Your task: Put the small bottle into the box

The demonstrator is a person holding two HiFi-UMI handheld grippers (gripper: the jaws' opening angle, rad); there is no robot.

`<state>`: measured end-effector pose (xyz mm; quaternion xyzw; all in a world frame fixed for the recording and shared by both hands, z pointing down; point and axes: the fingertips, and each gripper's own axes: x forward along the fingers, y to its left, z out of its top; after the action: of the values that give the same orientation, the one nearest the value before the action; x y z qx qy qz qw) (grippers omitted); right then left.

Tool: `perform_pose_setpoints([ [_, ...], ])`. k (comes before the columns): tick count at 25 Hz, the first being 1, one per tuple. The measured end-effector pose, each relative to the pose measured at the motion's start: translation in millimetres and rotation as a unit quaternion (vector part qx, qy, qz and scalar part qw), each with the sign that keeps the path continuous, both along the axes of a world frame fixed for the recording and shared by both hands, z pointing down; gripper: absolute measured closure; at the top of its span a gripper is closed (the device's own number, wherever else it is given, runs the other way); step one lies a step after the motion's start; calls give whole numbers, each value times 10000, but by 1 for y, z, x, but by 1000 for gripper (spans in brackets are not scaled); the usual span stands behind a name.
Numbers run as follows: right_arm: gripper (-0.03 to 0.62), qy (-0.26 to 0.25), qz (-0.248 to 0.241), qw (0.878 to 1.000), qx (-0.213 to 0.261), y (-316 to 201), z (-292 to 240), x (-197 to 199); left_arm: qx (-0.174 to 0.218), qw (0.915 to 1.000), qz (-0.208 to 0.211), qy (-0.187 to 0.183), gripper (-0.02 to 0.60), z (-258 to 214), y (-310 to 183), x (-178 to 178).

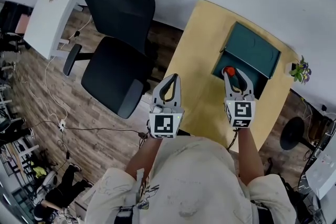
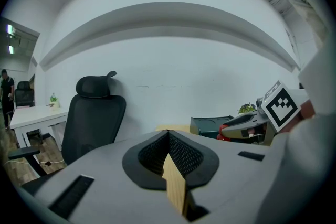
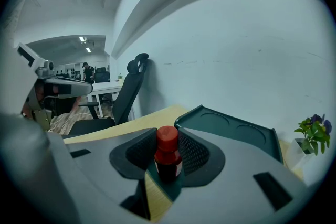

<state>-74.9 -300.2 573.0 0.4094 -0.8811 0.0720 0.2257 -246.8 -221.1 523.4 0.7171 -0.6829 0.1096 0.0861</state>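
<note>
right hand-held gripper (image 1: 232,73) half-open, gripping small bottle (image 3: 167,156)

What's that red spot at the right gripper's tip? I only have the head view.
Observer: A small bottle, dark with a red cap, upright and pinched between the fingers of the right gripper.
Operator: Anything in the left one?
Observer: No, the left gripper has its fingers closed together on nothing.
Operator: What does the box look like from the gripper's side?
Observer: The box has its lid open, and the lid's face shows two round recesses.
</note>
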Motion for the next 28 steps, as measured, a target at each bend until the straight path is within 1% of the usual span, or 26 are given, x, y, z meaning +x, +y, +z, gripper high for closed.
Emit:
perform_pose_setpoints([
  [5, 456, 23, -10, 10000, -70, -1, 9, -3, -126, 9999, 16, 80, 575, 8, -1, 1],
  [13, 456, 45, -104, 9999, 58, 0, 11, -5, -133, 9999, 76, 66, 575, 11, -1, 4],
  [28, 450, -21, -8, 9999, 113, 5, 13, 1, -116, 9998, 154, 75, 575, 10, 2, 10],
])
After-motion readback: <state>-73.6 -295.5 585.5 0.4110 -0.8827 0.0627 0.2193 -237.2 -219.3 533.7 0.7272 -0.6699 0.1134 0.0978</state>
